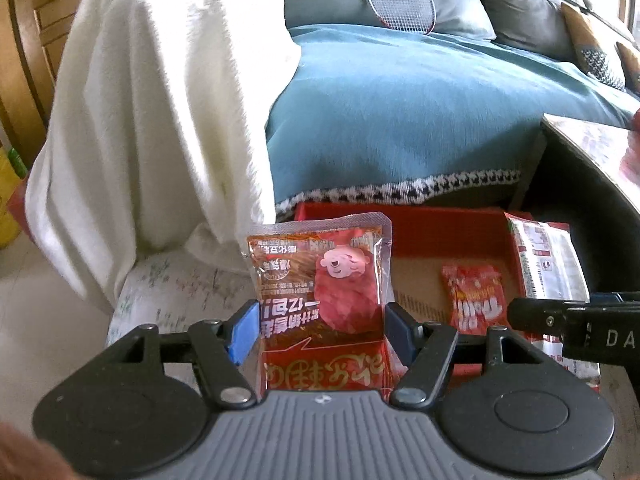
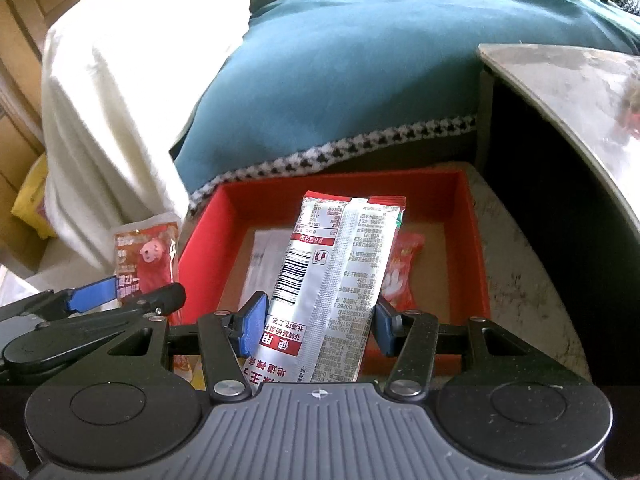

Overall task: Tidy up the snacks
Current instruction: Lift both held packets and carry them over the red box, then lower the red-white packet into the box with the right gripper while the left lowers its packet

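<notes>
blue-padded left fingers [image 1: 318, 326] clamp pig snack pouch [image 1: 320, 276], right fingers [image 2: 318, 322] clamp silver packet [image 2: 332, 292], both angled down over red box [image 2: 472, 240]

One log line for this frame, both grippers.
left gripper: shut on pig-print packet | right gripper: shut on silver packet | red box: one small red packet inside

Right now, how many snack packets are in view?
3: a pig-print packet in the left gripper, a silver packet in the right gripper, and a small red packet lying in the red box. Others may be hidden.
</notes>
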Demonstrator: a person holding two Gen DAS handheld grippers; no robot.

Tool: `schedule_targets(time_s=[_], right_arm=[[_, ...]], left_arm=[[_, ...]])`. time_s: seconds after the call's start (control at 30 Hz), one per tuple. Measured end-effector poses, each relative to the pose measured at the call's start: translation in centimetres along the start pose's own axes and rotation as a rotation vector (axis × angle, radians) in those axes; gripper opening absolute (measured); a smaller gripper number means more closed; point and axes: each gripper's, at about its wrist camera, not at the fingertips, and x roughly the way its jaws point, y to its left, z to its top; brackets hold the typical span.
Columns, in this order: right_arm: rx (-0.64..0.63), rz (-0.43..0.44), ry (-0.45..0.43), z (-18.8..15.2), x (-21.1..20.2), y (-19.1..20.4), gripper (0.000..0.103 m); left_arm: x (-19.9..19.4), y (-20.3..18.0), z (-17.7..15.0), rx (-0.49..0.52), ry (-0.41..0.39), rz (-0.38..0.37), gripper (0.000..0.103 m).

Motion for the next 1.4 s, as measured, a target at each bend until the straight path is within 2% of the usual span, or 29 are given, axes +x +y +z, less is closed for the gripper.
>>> schedule_targets(time_s=[0.37,1.1,1.4], right_arm=[[0.028,-0.052,0.028,2.6,4.5,-1.1,0.061],[0.007,-0.148,0.141,1.3,10.8,-2.5,0.061],[0.016,-0.157,0.151,1.0,11.8,-3.0,0.062]], left_arm=[[4.2,-0.8,2.1,0.019,0.026,0.006,0.059],[9.5,-2.5,1.4,0.077,0.102,0.023,0.060],[10.6,-3.3,0.8,0.111,0.115,0.032,0.060]])
